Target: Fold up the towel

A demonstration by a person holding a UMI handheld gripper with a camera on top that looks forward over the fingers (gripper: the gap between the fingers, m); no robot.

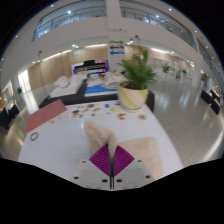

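A beige towel (100, 134) lies on the white table (60, 140) just ahead of my fingers, and more of it spreads to the right of them. My gripper (111, 152) is shut, its magenta pads (100, 159) pressed together on a thin fold of the towel that runs up between them. The part of the towel under the fingers is hidden.
A potted plant in a yellow pot (133, 96) stands at the table's far side. A flat reddish book (45, 117) lies at the far left. Several small items (120, 116) are scattered beyond the towel. A large open hall lies behind.
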